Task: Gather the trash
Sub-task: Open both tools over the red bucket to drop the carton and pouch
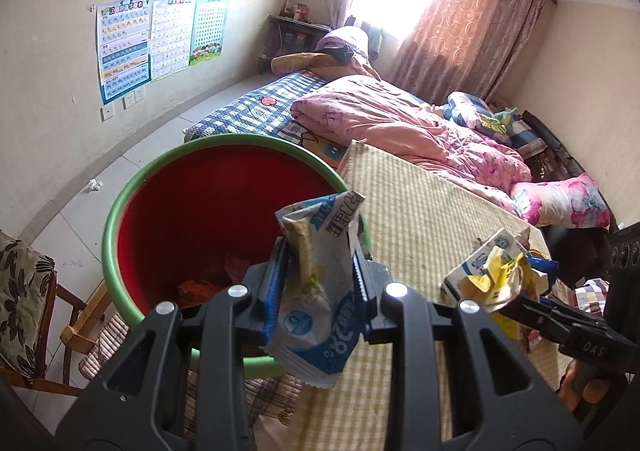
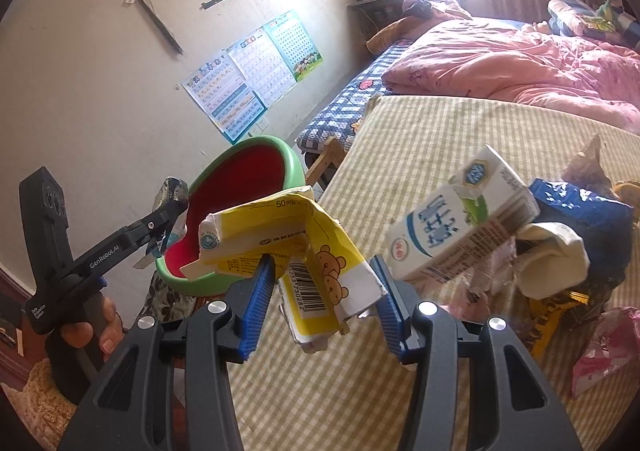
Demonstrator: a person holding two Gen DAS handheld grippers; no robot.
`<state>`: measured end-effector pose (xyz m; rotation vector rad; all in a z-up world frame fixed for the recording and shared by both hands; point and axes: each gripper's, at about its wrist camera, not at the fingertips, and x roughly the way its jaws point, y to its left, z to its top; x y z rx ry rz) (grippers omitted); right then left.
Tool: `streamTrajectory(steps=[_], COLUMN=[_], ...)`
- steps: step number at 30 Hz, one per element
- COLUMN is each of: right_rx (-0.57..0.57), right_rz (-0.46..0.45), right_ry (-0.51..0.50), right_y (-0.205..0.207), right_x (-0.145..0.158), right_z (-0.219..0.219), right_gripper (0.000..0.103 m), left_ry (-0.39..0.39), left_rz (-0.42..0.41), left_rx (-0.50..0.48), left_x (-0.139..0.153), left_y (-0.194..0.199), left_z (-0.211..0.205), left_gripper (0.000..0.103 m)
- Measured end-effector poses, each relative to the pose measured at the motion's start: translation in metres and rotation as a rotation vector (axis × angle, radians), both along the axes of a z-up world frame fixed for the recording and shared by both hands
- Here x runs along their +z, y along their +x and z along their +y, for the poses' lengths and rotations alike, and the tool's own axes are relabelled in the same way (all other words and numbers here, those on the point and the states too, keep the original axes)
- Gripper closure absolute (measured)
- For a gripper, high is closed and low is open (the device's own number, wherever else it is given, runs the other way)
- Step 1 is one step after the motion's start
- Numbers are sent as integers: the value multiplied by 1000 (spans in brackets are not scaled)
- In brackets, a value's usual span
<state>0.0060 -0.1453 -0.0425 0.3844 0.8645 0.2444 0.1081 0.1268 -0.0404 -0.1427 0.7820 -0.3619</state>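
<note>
My left tool [image 1: 320, 275] is clamped tight on a crumpled blue-and-white wrapper [image 1: 316, 291], which hangs over the near rim of the green bin [image 1: 120, 211] with its red inside. My right tool [image 2: 322, 291] grips a flattened yellow carton [image 2: 304, 251] printed with bears, above the striped mat [image 2: 420, 155] on the bed, right of the bin. A white milk carton [image 2: 460, 227] lies on the mat just right of it, beside a blue wrapper [image 2: 580, 207] and more scraps. A pink quilt [image 2: 520, 63] lies farther back.
</note>
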Motion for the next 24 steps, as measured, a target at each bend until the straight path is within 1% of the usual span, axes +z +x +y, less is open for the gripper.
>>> streamTrajectory(steps=[12, 24], right_rx=[6, 29], right_rz=[-7, -17], right_ry=[-18, -34], right_y=[23, 43], right_x=[2, 5], right_z=[27, 49], right_gripper=[55, 55], left_ry=[-4, -8], left_rz=[21, 49], left_rx=[30, 44], left_x=[-12, -23], left_y=[22, 39], left_z=[34, 47], left_gripper=[74, 74])
